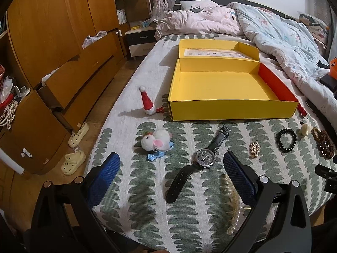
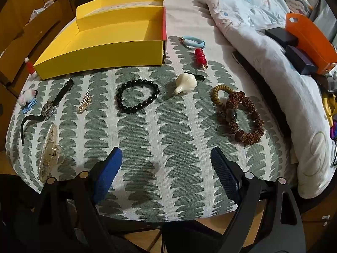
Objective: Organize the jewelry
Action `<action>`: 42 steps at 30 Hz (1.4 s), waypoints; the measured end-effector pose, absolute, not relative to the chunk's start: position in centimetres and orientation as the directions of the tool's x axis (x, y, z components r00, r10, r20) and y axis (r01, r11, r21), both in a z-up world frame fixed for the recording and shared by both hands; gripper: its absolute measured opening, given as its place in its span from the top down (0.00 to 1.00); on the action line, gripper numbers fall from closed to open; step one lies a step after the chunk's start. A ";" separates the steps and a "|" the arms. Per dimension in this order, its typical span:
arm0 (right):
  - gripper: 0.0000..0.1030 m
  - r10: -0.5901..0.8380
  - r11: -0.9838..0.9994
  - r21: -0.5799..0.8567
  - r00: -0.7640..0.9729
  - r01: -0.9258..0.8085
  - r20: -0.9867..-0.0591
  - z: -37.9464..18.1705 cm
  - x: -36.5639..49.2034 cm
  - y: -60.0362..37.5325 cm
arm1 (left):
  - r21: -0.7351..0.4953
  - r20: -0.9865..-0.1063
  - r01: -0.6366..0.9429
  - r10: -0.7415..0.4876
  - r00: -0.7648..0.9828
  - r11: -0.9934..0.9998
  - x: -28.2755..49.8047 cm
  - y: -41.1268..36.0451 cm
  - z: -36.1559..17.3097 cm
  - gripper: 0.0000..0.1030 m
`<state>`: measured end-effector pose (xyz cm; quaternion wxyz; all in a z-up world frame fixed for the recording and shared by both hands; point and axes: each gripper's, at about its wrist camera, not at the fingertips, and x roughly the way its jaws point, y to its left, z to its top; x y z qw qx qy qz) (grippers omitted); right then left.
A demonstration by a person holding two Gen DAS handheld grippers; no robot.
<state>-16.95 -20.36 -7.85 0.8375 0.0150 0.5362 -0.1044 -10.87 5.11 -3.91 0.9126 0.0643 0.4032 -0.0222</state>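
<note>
Both grippers, left [image 1: 171, 175] and right [image 2: 166, 164], hang wide open and empty. The jewelry lies loose in front of the empty yellow box [image 2: 101, 50]: watch [image 1: 205, 159], black bracelet [image 2: 137, 96]. The watch's floppy strap could slip from a pinch, and the soft cloth [image 2: 168, 126] could snag the fingers.

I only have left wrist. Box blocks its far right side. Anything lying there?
Observer: Yes, a blue hair tie lies right of the box, beyond the red beads.
Operator: Brown bracelet is cut off at my edge. Alone?
Observer: No, a coil tie touches the brown bracelet.
Operator: Right tool?
Observer: The right tool is open, nothing between its pads, over bare cloth.
</note>
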 end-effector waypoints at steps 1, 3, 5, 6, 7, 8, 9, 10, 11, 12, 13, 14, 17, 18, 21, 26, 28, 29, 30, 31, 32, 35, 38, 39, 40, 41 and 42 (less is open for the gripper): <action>0.16 -0.158 0.978 -0.087 0.402 0.191 -0.902 -7.9 -16.9 -20.4 | 0.100 -0.740 0.094 0.011 0.673 0.991 -10.9 5.1 -4.0 0.06; 0.16 -0.160 0.978 -0.088 0.399 0.191 -0.903 -8.0 -16.9 -20.4 | 0.103 -0.742 0.096 0.012 0.670 0.990 -10.8 5.1 -4.2 0.06; 0.16 -0.159 0.978 -0.088 0.399 0.191 -0.903 -8.0 -16.9 -20.4 | 0.101 -0.743 0.099 0.009 0.669 0.990 -10.8 5.0 -4.2 0.06; 0.16 -0.159 0.978 -0.088 0.399 0.191 -0.903 -8.0 -16.9 -20.4 | 0.101 -0.744 0.100 0.008 0.669 0.990 -10.7 5.1 -4.2 0.06; 0.16 -0.159 0.978 -0.088 0.399 0.191 -0.903 -8.0 -16.9 -20.4 | 0.100 -0.743 0.099 0.008 0.669 0.990 -10.8 5.1 -4.2 0.06; 0.16 -0.158 0.978 -0.087 0.399 0.190 -0.903 -8.0 -16.9 -20.4 | 0.100 -0.743 0.098 0.009 0.670 0.990 -10.7 5.1 -4.2 0.06; 0.16 -0.155 0.978 -0.084 0.399 0.190 -0.904 -8.0 -16.9 -20.4 | 0.101 -0.742 0.098 0.009 0.671 0.990 -10.7 5.1 -4.2 0.06; 0.16 -0.154 0.978 -0.083 0.400 0.189 -0.904 -8.0 -16.9 -20.4 | 0.101 -0.741 0.098 0.009 0.671 0.990 -10.7 5.1 -4.2 0.06; 0.16 -0.154 0.978 -0.082 0.400 0.190 -0.904 -8.1 -16.9 -20.4 | 0.102 -0.741 0.098 0.010 0.671 0.990 -10.7 5.1 -4.2 0.06; 0.16 -0.154 0.978 -0.083 0.399 0.190 -0.904 -8.1 -16.9 -20.4 | 0.102 -0.742 0.098 0.010 0.670 0.990 -10.7 5.1 -4.2 0.06; 0.16 -0.155 0.978 -0.084 0.398 0.190 -0.904 -8.1 -16.8 -20.4 | 0.102 -0.742 0.099 0.009 0.670 0.990 -10.7 5.2 -4.1 0.06; 0.16 -0.156 0.978 -0.085 0.396 0.191 -0.905 -8.1 -16.9 -20.4 | 0.102 -0.743 0.100 0.009 0.670 0.990 -10.7 5.1 -4.1 0.06; 0.16 -0.156 0.978 -0.085 0.393 0.191 -0.906 -8.1 -16.8 -20.3 | 0.103 -0.744 0.100 0.010 0.669 0.990 -10.6 5.1 -4.1 0.06; 0.16 -0.156 0.978 -0.086 0.394 0.191 -0.906 -8.1 -16.8 -20.3 | 0.102 -0.744 0.101 0.008 0.668 0.990 -10.6 5.2 -4.1 0.06; 0.16 -0.155 0.978 -0.084 0.394 0.191 -0.906 -8.1 -16.8 -20.3 | 0.096 -0.746 0.105 0.002 0.666 0.990 -10.6 5.2 -4.1 0.06; 0.16 -0.152 0.979 -0.083 0.391 0.187 -0.908 -8.2 -16.8 -20.2 | 0.098 -0.743 0.104 0.003 0.669 0.990 -10.5 5.3 -4.1 0.06; 0.16 -0.152 0.979 -0.083 0.389 0.188 -0.908 -8.2 -16.8 -20.2 | 0.099 -0.743 0.105 0.003 0.669 0.990 -10.5 5.4 -4.1 0.06; 0.16 -0.152 0.979 -0.083 0.390 0.188 -0.908 -8.2 -16.8 -20.2 | 0.098 -0.743 0.105 0.003 0.669 0.990 -10.5 5.4 -4.1 0.06; 0.16 -0.152 0.978 -0.083 0.390 0.189 -0.908 -8.2 -16.8 -20.2 | 0.098 -0.743 0.105 0.003 0.669 0.990 -10.5 5.4 -4.1 0.06; 0.16 -0.153 0.978 -0.083 0.390 0.189 -0.908 -8.3 -16.8 -20.2 | 0.098 -0.743 0.105 0.003 0.669 0.990 -10.5 5.4 -4.1 0.06; 0.16 -0.153 0.978 -0.084 0.389 0.189 -0.908 -8.3 -16.9 -20.2 | 0.099 -0.743 0.106 0.003 0.669 0.990 -10.6 5.3 -4.1 0.06; 0.16 -0.152 0.979 -0.083 0.390 0.188 -0.908 -8.2 -16.8 -20.2 | 0.096 -0.744 0.106 0.001 0.668 0.990 -10.5 5.3 -4.1 0.06; 0.16 -0.151 0.979 -0.082 0.390 0.188 -0.908 -8.2 -16.8 -20.2 | 0.093 -0.750 0.112 -0.005 0.661 0.989 -10.5 5.4 -4.1 0.06; 0.16 -0.152 0.979 -0.084 0.388 0.187 -0.909 -8.3 -16.8 -20.2 | 0.090 -0.753 0.114 -0.007 0.658 0.989 -10.4 5.4 -4.1 0.06; 0.16 -0.153 0.979 -0.085 0.386 0.187 -0.910 -8.3 -16.8 -20.1 | 0.089 -0.754 0.114 -0.008 0.657 0.989 -10.4 5.5 -4.1 0.06; 0.16 -0.152 0.979 -0.085 0.384 0.186 -0.911 -8.4 -16.9 -20.1 | 0.090 -0.754 0.114 -0.007 0.657 0.989 -10.4 5.5 -4.1 0.06; 0.16 -0.152 0.979 -0.086 0.383 0.184 -0.911 -8.4 -16.9 -20.1 | 0.091 -0.753 0.114 -0.006 0.658 0.989 -10.4 5.5 -4.1 0.06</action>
